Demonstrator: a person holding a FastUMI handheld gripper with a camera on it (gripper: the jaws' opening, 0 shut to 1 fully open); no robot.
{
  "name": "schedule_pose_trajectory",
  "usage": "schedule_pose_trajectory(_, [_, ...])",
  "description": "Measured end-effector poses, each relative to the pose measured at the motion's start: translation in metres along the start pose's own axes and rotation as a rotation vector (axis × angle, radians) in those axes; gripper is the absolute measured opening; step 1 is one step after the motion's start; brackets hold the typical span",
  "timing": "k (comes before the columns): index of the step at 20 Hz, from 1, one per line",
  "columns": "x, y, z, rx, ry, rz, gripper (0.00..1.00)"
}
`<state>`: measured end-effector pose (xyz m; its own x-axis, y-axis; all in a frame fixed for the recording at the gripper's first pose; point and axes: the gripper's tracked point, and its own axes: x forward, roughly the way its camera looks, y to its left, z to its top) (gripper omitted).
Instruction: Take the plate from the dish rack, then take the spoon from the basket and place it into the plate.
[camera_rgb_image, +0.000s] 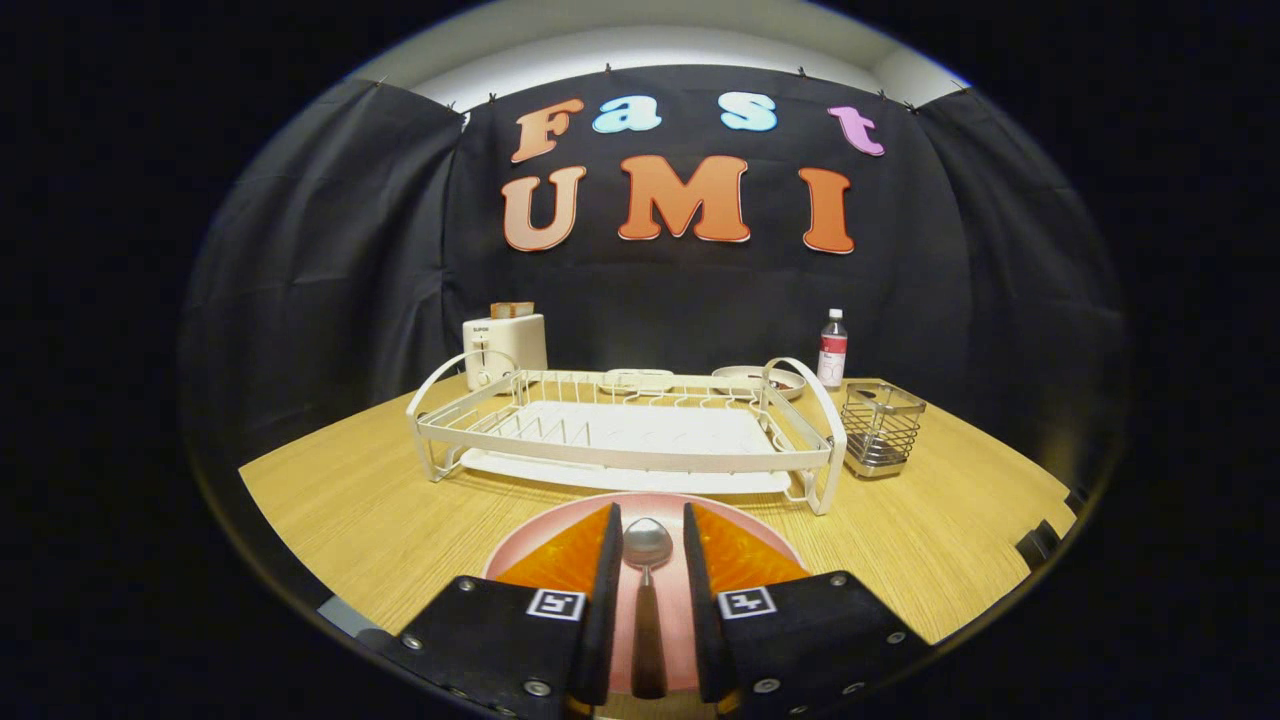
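Observation:
A pink plate (647, 502) lies flat on the wooden table, just in front of the white dish rack (620, 455). A spoon (647, 548) with a metal bowl and a brown handle rests on the plate, bowl pointing toward the rack. My gripper (650, 515) hovers over the plate with the spoon lying lengthwise between its fingers. A small gap shows on each side of the spoon, so the fingers stand open and do not press on it. The wire basket (880, 428) stands right of the rack and looks empty.
A white toaster (505, 350) sits behind the rack's left end. A bottle (832, 348) and a shallow dish (755, 378) stand behind its right end. Bare table (380, 510) lies to either side of the plate.

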<state>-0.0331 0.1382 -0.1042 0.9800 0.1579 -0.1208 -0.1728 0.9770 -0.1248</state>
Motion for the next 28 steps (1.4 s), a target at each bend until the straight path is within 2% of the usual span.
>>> schedule_pose_trajectory(1, [-0.003,-0.001,0.001,0.004,0.005,0.006,0.58])
schedule_pose_trajectory(3, [-0.006,-0.01,0.007,0.001,0.003,-0.003,0.76])
schedule_pose_trajectory(7, [-0.007,-0.031,0.025,0.001,-0.006,-0.018,0.96])
schedule_pose_trajectory(15, [-0.005,-0.089,0.08,-0.001,-0.062,-0.037,0.97])
schedule_pose_trajectory(19, [-0.005,-0.124,0.098,0.008,-0.089,-0.081,0.97])
schedule_pose_trajectory(28, [0.0,-0.156,0.108,0.024,-0.107,-0.108,0.97])
